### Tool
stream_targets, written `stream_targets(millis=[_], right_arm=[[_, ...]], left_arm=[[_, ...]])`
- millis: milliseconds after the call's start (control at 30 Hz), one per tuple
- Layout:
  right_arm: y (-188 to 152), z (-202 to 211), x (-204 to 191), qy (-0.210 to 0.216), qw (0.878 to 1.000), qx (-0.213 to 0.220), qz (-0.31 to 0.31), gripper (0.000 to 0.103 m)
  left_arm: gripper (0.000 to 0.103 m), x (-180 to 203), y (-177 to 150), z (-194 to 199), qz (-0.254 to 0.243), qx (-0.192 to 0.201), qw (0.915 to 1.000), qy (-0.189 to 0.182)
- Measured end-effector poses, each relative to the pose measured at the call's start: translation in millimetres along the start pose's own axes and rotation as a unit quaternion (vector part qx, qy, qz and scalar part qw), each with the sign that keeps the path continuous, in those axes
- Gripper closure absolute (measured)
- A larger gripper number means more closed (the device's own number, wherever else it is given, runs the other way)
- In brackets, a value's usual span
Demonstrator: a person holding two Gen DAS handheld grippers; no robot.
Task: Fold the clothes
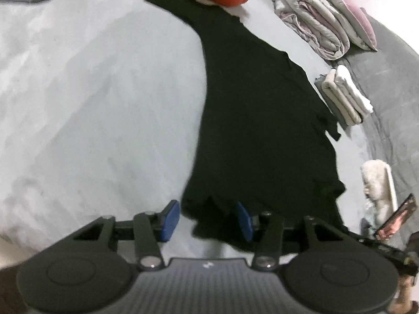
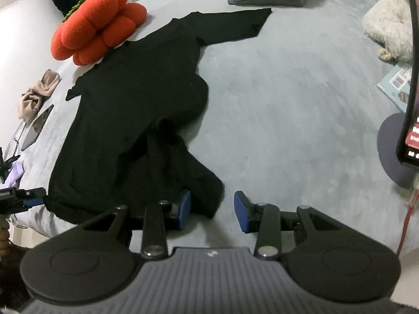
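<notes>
A black long-sleeved garment lies spread on the pale grey bed, one sleeve reaching to the far end. In the left wrist view my left gripper is low over the near hem. A hem corner lies between its blue pads, and they stand apart without pinching it. In the right wrist view the garment is bunched at its near edge. My right gripper straddles a rumpled corner there, jaws apart, the right pad clear of the cloth. The left gripper shows at the garment's left edge.
An orange flower-shaped cushion rests on the garment's far end. Folded pale clothes and rolled bedding lie to the right. A phone on a stand, a beige cloth and a fluffy white item sit around the bed.
</notes>
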State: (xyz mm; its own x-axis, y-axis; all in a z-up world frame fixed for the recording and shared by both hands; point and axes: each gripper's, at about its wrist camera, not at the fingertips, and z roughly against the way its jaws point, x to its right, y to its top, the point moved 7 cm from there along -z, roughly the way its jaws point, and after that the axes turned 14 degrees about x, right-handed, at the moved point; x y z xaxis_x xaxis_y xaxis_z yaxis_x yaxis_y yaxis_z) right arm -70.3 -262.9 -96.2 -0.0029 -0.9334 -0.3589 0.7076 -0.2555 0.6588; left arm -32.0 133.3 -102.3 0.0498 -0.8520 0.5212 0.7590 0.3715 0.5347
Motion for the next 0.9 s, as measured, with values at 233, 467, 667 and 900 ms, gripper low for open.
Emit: stream_targets(millis=[233, 467, 667, 900], right_arm=[[-6, -6, -6, 0.002, 1.000, 0.002, 0.017, 0.064], [-3, 8, -10, 0.020, 1.000, -0.004, 0.008, 0.099], [10, 57, -13, 0.030, 0.999, 0.024, 0.014, 0.100], [12, 87, -15, 0.035, 0.999, 0.032, 0.026, 0.100]], left_arm=[[0.100, 3, -15, -2, -0.025, -0.012, 0.9996, 0.011], [0.100, 17, -15, 27, -0.044, -0.013, 0.9987, -0.022], [0.100, 24, -7, 66, -0.048, 0.008, 0.9973, -0.055], [0.100, 17, -9, 91, -0.053, 0.017, 0.9966, -0.061]])
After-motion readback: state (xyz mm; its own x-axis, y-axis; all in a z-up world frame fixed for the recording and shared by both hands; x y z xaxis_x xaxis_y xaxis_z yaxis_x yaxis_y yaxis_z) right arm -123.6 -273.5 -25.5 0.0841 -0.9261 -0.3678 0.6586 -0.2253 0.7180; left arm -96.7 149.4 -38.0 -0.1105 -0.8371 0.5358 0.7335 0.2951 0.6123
